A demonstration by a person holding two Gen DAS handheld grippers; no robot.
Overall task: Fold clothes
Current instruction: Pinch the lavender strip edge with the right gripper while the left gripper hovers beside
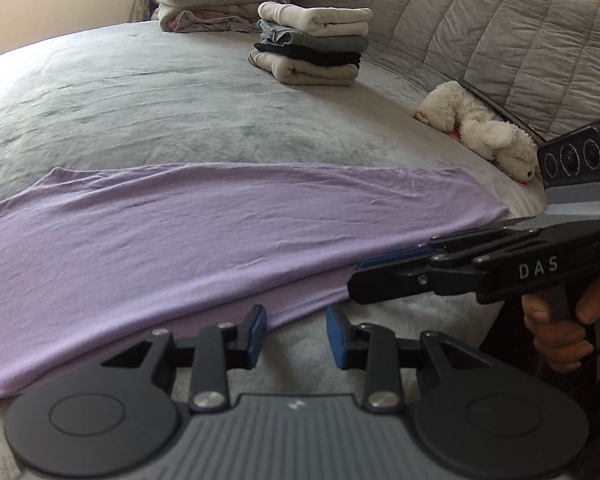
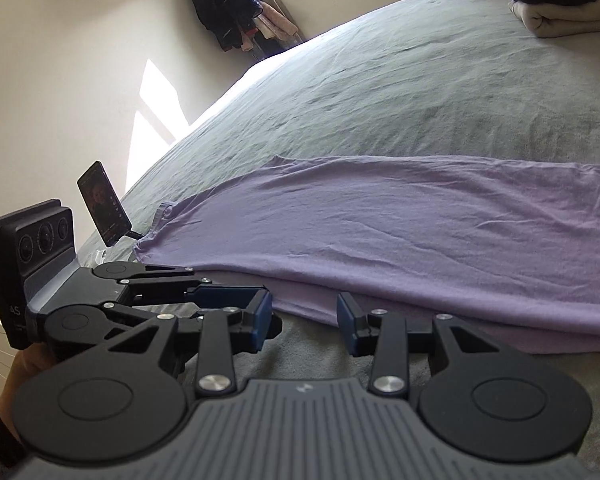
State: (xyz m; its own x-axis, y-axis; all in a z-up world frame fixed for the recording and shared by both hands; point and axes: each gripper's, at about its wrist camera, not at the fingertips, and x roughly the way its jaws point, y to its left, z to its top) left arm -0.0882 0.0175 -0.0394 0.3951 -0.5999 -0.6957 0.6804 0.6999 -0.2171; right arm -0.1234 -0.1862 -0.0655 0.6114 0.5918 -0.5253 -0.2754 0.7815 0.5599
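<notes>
Left tool [image 1: 296, 334], right tool [image 2: 305, 318] parted, empty

Your garment [image 1: 220, 232]: plain lilac, no print. Bed [image 1: 140, 112] cover under it: grey-green plush. Your grippers: black frames, blue pads [image 1: 258, 330], grey ribbed bodies. Stack [image 1: 312, 44] ahead of you: cream, grey, navy, beige layers. Plush toy [image 1: 480, 132]: white. Headboard [image 1: 500, 32]: grey, quilted squares. Jacket [image 2: 224, 0] on wall: dark navy.
</notes>
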